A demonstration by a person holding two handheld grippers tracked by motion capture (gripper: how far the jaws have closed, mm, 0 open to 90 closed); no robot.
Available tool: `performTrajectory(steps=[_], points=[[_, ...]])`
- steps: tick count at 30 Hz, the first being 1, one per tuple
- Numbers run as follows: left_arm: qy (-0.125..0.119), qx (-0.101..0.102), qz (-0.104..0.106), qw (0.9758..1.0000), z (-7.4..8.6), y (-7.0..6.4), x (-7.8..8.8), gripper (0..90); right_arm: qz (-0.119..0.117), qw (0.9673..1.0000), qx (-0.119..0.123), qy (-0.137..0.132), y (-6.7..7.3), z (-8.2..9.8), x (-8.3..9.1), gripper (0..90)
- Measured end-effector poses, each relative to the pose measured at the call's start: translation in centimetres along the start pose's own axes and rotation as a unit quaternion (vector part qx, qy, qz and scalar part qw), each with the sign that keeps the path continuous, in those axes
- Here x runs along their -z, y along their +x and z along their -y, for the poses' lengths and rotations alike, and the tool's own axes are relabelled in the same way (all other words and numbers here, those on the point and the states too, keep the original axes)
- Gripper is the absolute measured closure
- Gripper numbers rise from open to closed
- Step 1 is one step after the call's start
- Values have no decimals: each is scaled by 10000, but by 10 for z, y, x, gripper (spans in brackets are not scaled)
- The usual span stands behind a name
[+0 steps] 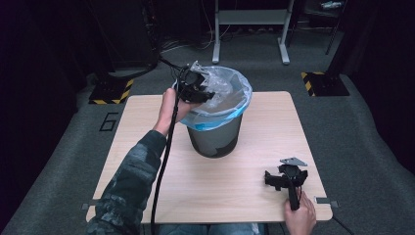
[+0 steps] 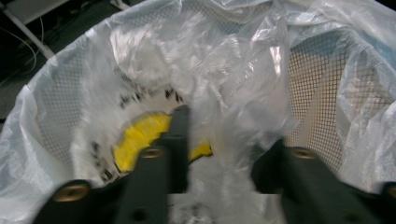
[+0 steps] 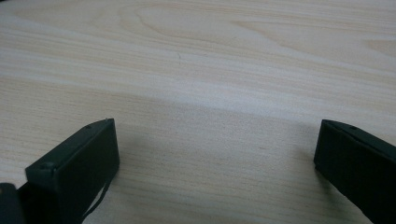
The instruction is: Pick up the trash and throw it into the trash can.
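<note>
1. We see a mesh bin (image 1: 215, 137) standing at the middle of the worktop (image 1: 147, 161), toward its far side, lined with a thin clear bag (image 1: 230, 95) whose top is folded out over the rim.
2. Our left hand-held gripper (image 1: 195, 88) is at the bin's far-left rim, reaching into the mouth. In the left gripper view its jaws stand part open with bag film (image 2: 233, 93) bunched between and around them; blur keeps us from telling whether the film is pinched.
3. Something yellow (image 2: 137, 135) with a speckled white wrap (image 2: 93, 116) lies low in the bin, behind the film. We cannot tell what it is.
4. Our right hand-held gripper (image 1: 286, 177) rests at the near-right of the worktop, well apart from the bin, jaws wide open and empty over bare wood (image 3: 210, 70).
5. We judge the bag very light, limp and slippery: it will crumple and slide, and could tear on the mesh if pulled hard.
6. The best hold looks to be a gathered fold at the rim, several layers thick.
7. The bin looks light; it may lift or tip with the bag, so the free hand-held gripper could steady it.
</note>
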State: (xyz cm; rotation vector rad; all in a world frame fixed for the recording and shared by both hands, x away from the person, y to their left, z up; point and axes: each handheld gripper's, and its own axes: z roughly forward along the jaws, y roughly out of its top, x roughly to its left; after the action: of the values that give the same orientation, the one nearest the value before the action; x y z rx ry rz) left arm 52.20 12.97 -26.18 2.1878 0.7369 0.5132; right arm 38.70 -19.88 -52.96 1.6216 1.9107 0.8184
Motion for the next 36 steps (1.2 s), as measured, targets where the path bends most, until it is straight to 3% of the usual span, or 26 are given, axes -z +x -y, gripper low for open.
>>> performTrajectory(steps=[4,7,14,19,27,36], points=[[-43,125,51,9999,1,1,2,278,-5,10000,-4,4,0,0,0,0],[-80,156,109,9998,2,1,6,153,-5,10000,-5,5,0,0,0,0],[-220,158,233,9994,7,1,25,76,-5,10000,-4,3,0,0,0,0],[-358,197,199,9990,17,2,43,55,-7,10000,-5,3,0,0,0,0],[-496,173,90,9986,44,1,68,43,0,10000,8,9,0,0,0,0],[-454,162,86,9988,77,-1,76,32,-3,10000,10,8,0,0,0,0]])
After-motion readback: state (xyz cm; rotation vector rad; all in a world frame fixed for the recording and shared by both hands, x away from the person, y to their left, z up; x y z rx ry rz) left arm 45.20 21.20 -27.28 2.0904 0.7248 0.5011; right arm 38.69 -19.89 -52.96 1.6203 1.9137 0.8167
